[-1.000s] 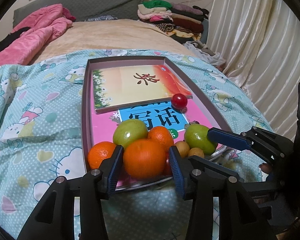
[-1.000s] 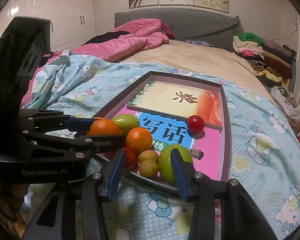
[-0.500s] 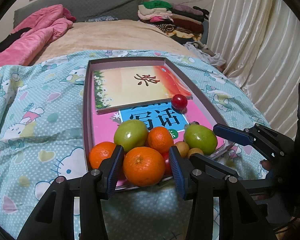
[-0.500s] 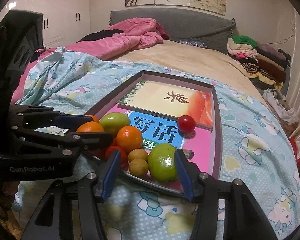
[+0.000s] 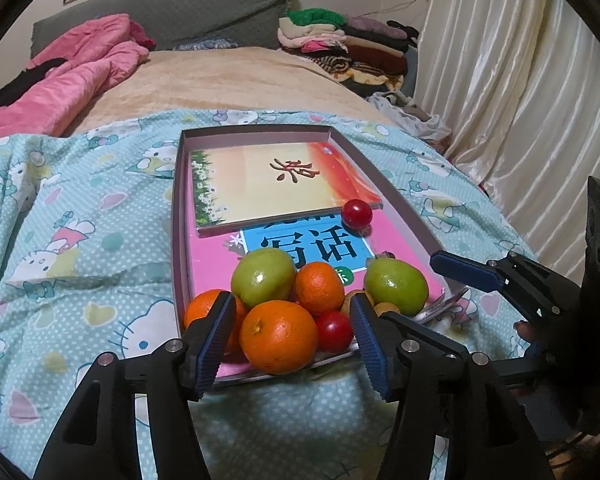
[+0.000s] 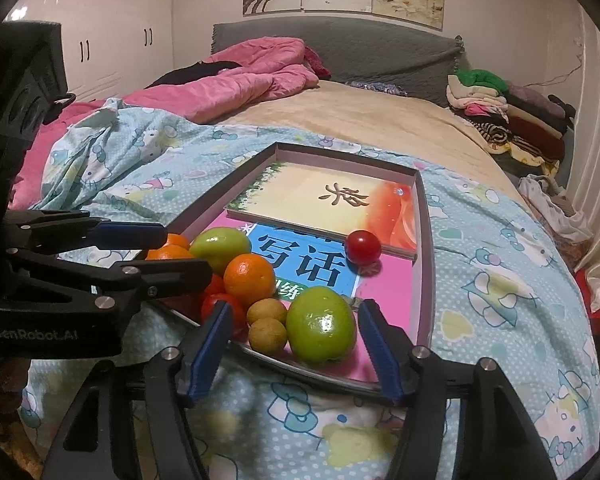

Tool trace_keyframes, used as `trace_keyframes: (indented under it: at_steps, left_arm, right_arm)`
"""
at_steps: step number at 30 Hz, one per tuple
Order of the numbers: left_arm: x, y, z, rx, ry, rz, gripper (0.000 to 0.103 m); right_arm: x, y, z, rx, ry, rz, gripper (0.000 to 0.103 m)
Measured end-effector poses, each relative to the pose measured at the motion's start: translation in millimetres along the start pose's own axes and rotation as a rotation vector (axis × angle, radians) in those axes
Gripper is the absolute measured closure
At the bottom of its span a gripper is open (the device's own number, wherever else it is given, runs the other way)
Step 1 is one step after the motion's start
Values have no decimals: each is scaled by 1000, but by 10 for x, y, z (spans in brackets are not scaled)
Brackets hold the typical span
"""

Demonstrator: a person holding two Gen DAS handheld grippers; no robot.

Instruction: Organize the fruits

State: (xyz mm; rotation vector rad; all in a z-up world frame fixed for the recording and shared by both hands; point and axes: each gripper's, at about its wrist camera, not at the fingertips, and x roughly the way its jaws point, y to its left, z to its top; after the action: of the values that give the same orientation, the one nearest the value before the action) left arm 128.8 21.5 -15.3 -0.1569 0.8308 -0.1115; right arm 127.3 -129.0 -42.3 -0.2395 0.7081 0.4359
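A pile of fruit sits at the near end of a shallow box (image 5: 178, 216): a big orange (image 5: 278, 336), two smaller oranges (image 5: 319, 287), two green fruits (image 5: 263, 277) (image 5: 396, 283), a red tomato (image 5: 334, 331) and small yellow fruits (image 6: 267, 334). A lone cherry tomato (image 5: 356, 213) lies farther back. My left gripper (image 5: 292, 340) is open, its fingers either side of the big orange without touching. My right gripper (image 6: 296, 350) is open around a green fruit (image 6: 322, 328) and the yellow fruits.
Two books (image 5: 276, 180) (image 6: 312, 264) lie in the box, which rests on a Hello Kitty blanket (image 5: 80, 260) over a bed. A pink quilt (image 6: 240, 84) lies at the back left. Folded clothes (image 5: 340, 44) are stacked at the back right. Curtains (image 5: 520, 100) hang right.
Both grippers have drawn back a little from the fruit pile and stayed open. The red tomato beside the big orange has come into view. The fruit has not moved.
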Motion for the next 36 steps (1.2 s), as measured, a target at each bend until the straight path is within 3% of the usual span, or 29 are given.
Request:
trace_keyframes:
  at_steps: [15, 17, 23, 28, 36]
  left_arm:
    - [-186, 21, 10, -45, -44, -23, 26]
    - [-228, 8, 10, -49, -54, -15, 24]
    - [-328, 9, -17, -78, -52, -12, 23]
    - [-449, 19, -85, -103, -29, 45, 23]
    - [-638, 35, -256, -154, 8, 123, 23]
  right_arm:
    - [-54, -71, 6, 40, -14, -26, 23]
    - [-75, -82, 7, 46, -23, -31, 16]
    - [-157, -129, 8, 77, -41, -43, 8]
    - [-307, -184, -28, 128, -43, -46, 1]
    - [-640, -220, -120, 252, -57, -4, 1]
